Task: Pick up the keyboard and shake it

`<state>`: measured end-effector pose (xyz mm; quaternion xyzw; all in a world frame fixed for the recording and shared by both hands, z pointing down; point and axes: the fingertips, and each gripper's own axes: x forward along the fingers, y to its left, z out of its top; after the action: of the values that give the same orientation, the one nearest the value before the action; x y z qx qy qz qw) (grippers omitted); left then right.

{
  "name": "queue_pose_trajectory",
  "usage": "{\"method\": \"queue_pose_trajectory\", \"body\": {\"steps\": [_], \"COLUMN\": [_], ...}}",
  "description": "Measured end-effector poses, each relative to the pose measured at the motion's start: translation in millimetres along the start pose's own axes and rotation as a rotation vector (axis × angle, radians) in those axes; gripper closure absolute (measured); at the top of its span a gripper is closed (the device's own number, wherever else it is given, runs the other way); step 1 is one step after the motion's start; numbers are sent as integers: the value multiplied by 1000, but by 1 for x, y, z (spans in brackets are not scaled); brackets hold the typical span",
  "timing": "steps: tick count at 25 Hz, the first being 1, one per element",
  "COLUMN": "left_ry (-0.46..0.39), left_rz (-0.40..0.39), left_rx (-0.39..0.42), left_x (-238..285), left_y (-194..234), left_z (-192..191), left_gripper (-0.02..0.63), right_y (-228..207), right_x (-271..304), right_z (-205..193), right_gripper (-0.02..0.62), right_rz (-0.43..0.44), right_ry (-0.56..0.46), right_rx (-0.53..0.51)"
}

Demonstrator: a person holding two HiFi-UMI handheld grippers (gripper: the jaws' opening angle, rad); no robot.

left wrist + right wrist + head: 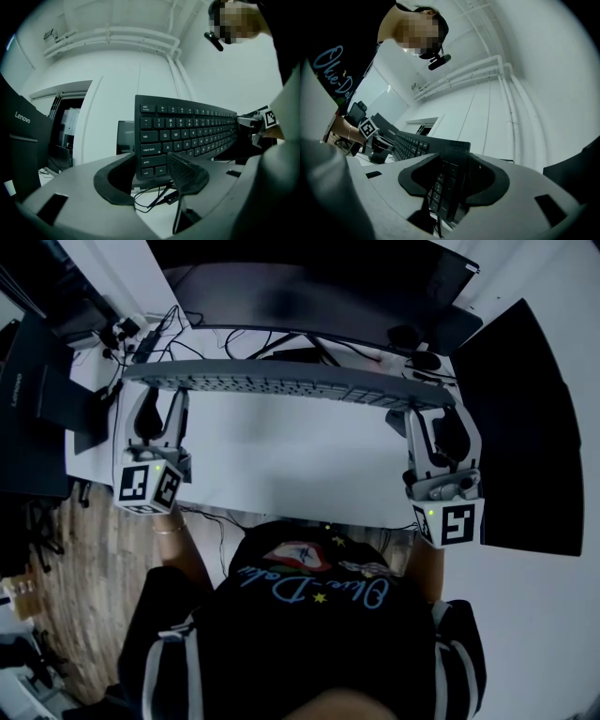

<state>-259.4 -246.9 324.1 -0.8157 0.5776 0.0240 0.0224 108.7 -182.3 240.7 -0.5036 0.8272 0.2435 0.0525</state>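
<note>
**Head view.** The keyboard (281, 383) hangs clear above the white bench (281, 460), in front of the monitor (309, 287). It runs from side to side between your two hands. The left gripper (159, 404) takes its left end and the right gripper (437, 416) its right end. The lift looks done, so the step in hand is the shake. That calls for both hands to move together, with the fingers kept tight. It also calls for short strokes, so that the keyboard clears the monitor and the cables (253, 338) behind it.

**Left gripper view.** The keyboard (187, 131) stands on its long edge, with its keys facing this camera. Its lower left corner, with the shift and control keys, sits between the fingers (187, 172). One pad lies on the key face and the other behind the back. The left gripper (150, 177) is clenched on that corner. The grip is near the edge, so a hard shake could let the corner slip.

**Right gripper view.** The number-pad end of the keyboard (449, 157) runs down between the fingers (490, 180), one pad on each side of it. The right gripper (452, 182) grasps this end more deeply than the left gripper grasps its corner. The rest of the keyboard stretches away towards your other hand.
</note>
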Motion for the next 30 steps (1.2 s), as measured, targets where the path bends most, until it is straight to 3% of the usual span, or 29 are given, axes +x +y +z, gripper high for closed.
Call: {"method": "queue_pose_trajectory", "body": {"steps": [13, 30], "left_ry": [-33, 73], "left_rz": [25, 47], "left_rx": [13, 3], "left_x": [-5, -10], "left_y": [-8, -7], "left_z": [8, -23], "left_gripper": [416, 416], "right_y": [-5, 0], "right_x": [-7, -7], "right_z": [4, -26], "right_gripper": [425, 425], "right_rz": [-1, 14], "right_ry": [-12, 55], "right_rx": [4, 60]}}
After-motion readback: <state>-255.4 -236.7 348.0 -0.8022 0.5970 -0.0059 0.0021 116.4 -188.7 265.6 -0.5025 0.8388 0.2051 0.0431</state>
